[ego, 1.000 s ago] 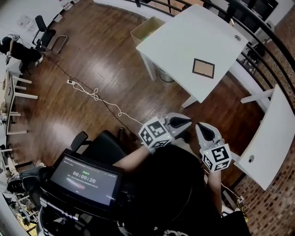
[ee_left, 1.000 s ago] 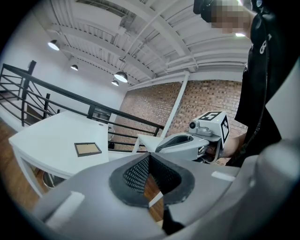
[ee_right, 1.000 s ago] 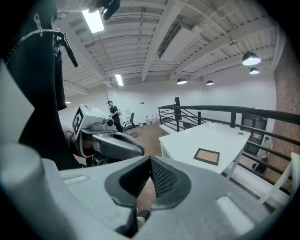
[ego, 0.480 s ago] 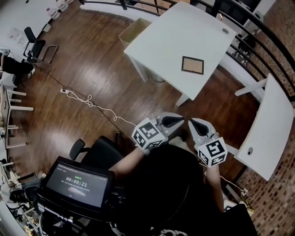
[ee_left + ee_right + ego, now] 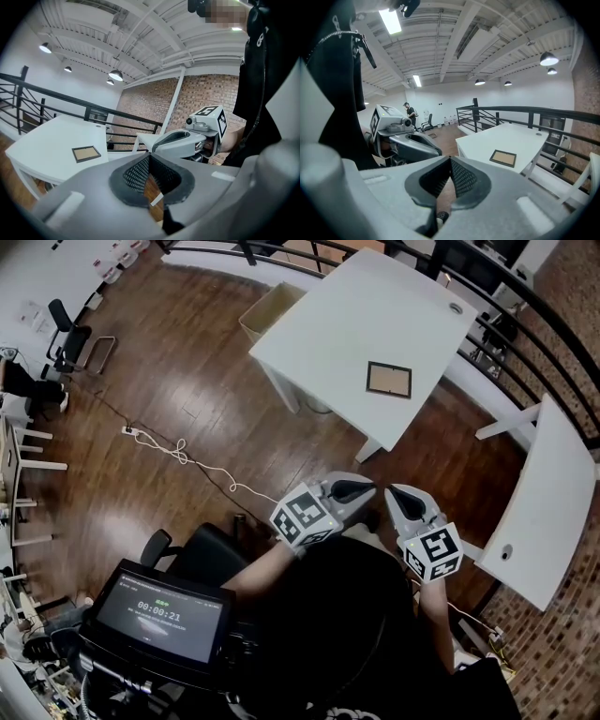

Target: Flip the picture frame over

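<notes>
The picture frame [image 5: 388, 379] is dark-edged with a brown panel facing up. It lies flat near the front corner of the white table [image 5: 347, 324]. It also shows in the left gripper view [image 5: 86, 153] and the right gripper view [image 5: 503, 158]. Both grippers hang side by side close to my body, well short of the table. My left gripper [image 5: 372, 489] is shut and holds nothing, its pads meeting [image 5: 150, 158]. My right gripper [image 5: 397, 495] is shut and empty too [image 5: 450, 161]. Each gripper sees the other beside it.
A second white table [image 5: 539, 502] stands at the right. A black railing [image 5: 511, 329] runs behind both tables. A cardboard box [image 5: 272, 304] sits at the table's left end. A white cable [image 5: 187, 451] trails over the wooden floor. A black chair [image 5: 202, 540] and a screen [image 5: 164, 607] are near me.
The head view has shifted, so the table and frame now sit a little higher and further left. Both grippers stay shut and almost in place.
</notes>
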Tool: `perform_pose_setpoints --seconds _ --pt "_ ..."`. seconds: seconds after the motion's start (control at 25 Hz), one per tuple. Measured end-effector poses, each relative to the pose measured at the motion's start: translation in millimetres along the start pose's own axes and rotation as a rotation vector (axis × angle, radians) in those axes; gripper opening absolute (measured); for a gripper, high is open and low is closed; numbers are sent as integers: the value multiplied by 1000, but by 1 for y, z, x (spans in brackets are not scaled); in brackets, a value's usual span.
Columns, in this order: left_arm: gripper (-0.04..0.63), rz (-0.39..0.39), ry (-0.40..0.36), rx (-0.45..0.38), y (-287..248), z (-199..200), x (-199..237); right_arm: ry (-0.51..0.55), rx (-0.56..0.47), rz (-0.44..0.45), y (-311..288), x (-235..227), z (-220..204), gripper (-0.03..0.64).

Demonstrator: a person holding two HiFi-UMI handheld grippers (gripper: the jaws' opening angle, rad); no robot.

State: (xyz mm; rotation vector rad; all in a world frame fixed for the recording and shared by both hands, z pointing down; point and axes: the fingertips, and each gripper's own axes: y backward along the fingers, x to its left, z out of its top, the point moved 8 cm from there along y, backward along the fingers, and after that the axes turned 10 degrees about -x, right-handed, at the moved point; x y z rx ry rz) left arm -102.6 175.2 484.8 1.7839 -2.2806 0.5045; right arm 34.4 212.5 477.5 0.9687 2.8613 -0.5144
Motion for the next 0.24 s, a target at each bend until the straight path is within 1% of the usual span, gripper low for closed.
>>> perform_pose_setpoints --seconds 0.24 --pt "14 -6 -2 -11 -13 -4 12 -6 3 -2 -6 -14 -8 -8"
